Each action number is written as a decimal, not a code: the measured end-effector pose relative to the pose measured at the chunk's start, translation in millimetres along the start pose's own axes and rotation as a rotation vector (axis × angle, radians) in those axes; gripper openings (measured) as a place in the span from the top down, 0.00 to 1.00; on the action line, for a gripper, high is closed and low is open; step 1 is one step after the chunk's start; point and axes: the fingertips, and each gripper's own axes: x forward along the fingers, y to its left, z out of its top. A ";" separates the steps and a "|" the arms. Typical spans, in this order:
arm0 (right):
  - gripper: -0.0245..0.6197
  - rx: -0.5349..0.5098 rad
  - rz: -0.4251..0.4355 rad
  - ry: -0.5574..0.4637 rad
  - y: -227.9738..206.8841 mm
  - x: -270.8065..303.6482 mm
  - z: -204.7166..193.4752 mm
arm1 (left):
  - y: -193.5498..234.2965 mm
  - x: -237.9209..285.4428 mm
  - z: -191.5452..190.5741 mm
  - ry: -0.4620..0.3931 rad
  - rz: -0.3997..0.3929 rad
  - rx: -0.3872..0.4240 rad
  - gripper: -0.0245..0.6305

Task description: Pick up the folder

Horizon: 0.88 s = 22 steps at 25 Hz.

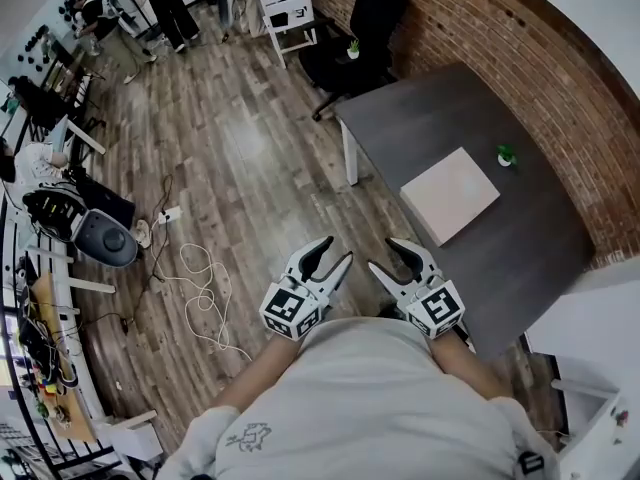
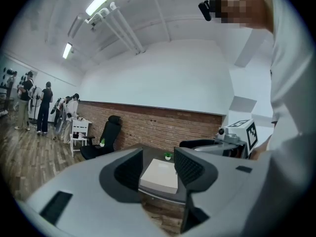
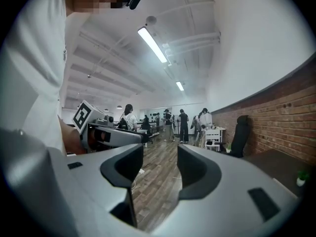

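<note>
The left gripper (image 1: 337,249) and right gripper (image 1: 382,253) are short of the tabletop (image 1: 420,128), fingers released, empty. The pale folder (image 1: 450,194) lies flat by the tabletop's near edge; probably light and bendy, so pinch its nearest corner

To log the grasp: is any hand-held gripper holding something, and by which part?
Nothing is held. The left hand-held gripper and right hand-held gripper are open; the folder lies on the table.

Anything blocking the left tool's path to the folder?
Nothing visible: wood floor and bare dark grey tabletop between the left tool and the flat beige folder; the small green potted plant sits beyond it.
</note>
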 end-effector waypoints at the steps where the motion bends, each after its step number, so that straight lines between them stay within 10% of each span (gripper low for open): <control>1: 0.62 0.001 -0.010 -0.003 -14.6 -4.3 1.5 | -2.8 13.6 2.0 0.001 -0.011 -0.002 0.67; 22: 0.62 0.131 -0.375 0.007 -200.4 -132.5 -31.1 | -99.3 231.6 1.6 0.092 -0.376 0.044 0.67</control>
